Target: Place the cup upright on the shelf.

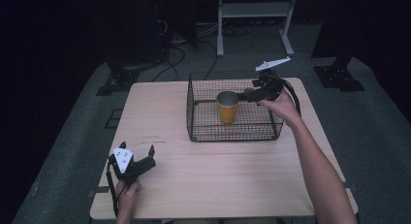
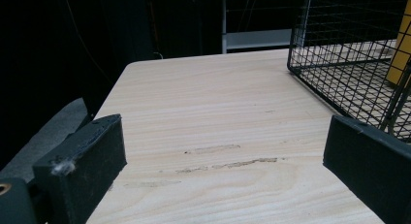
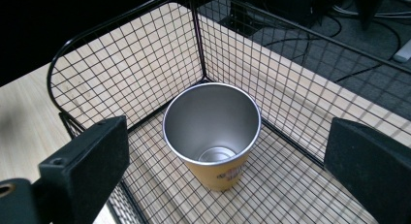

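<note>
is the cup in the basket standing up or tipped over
Standing up. The cup rests on its base on the basket floor, mouth up, and the right gripper view looks down into its bare metal inside.

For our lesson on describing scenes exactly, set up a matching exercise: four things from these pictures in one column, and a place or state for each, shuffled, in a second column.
Things:
1. yellow metal-lined cup
2. black wire basket
3. left gripper
4. right gripper

Places or states:
A. open, at the near left part of the wooden table
B. upright and empty, inside the basket
C. open, above the basket beside the cup
D. stands on the table's far right part

Pairs: 1-B, 2-D, 3-A, 4-C
</note>
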`<state>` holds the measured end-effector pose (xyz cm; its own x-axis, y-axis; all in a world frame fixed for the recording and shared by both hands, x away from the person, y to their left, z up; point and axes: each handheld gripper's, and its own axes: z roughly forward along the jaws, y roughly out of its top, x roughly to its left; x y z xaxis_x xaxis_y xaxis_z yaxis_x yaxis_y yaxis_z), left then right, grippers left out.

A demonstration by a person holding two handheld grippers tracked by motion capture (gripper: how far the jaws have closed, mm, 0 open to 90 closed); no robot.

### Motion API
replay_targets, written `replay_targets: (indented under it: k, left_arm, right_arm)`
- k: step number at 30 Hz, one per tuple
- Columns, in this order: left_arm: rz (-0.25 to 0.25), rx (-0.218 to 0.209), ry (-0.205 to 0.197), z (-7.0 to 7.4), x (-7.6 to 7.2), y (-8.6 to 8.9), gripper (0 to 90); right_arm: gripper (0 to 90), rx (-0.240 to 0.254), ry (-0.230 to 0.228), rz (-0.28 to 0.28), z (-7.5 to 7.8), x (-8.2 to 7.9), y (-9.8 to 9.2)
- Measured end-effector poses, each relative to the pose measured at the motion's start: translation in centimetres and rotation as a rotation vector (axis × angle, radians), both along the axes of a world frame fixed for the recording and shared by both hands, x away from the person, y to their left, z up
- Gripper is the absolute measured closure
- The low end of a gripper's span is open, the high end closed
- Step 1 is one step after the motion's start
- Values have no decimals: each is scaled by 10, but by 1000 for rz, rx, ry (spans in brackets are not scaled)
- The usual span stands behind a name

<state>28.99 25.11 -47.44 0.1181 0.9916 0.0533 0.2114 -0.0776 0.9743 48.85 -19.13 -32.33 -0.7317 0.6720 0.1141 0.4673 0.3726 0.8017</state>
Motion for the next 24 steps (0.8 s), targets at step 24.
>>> replay_targets:
  k: [24]
  left_arm:
    - [-2,6,-3,0,0,-1,8]
  right_arm:
    - [20,4,-2,-16,4,-29,-44]
